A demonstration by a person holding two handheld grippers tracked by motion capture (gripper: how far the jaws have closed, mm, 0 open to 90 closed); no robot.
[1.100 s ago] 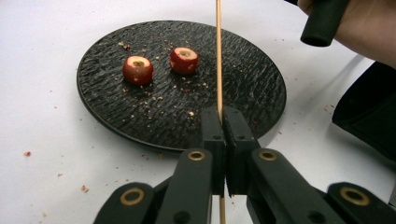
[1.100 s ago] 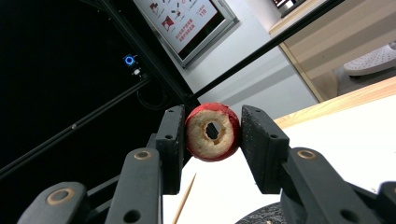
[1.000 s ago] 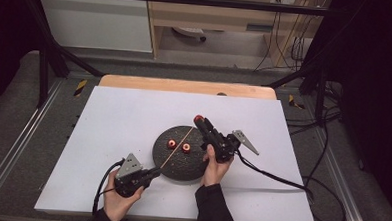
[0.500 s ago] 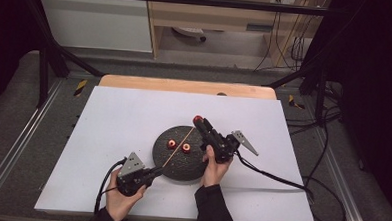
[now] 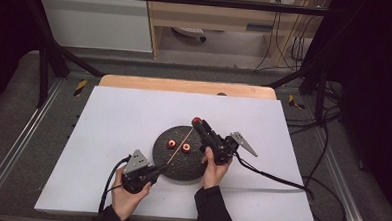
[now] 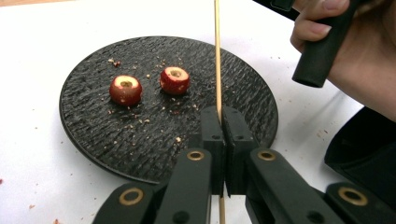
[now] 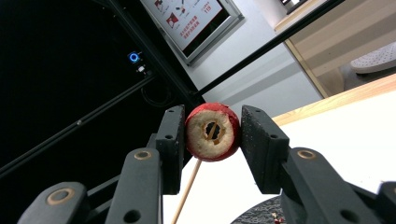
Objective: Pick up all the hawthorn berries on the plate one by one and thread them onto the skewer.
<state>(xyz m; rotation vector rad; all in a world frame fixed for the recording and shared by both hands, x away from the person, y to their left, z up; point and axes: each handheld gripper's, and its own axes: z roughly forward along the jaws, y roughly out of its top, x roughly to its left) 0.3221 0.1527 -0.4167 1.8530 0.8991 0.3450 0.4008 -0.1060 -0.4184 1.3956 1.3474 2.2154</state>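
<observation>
A thin wooden skewer (image 6: pixel 217 60) runs from my left gripper (image 6: pixel 221 116), which is shut on its near end, up over the round black plate (image 6: pixel 98 135). Two cored red fruits (image 6: pixel 125 89) (image 6: pixel 175 80) lie on that plate. My right gripper (image 7: pixel 213 133) is shut on a third cored red fruit (image 7: pixel 212 132), raised above the plate's far right edge. The skewer's tip (image 7: pixel 189 186) reaches into that fruit's hole from behind. In the high view the left gripper (image 5: pixel 156 170) sits at the plate's near left and the right gripper (image 5: pixel 198 123) at its far right, with the skewer (image 5: pixel 180 149) between them.
The plate (image 5: pixel 179 165) rests on a white sheet (image 5: pixel 118 122) over a wooden table (image 5: pixel 185 86). Crumbs lie scattered on the plate and sheet. Black cables (image 5: pixel 276 179) trail off to the right and near left. A black metal frame (image 5: pixel 51 59) surrounds the table.
</observation>
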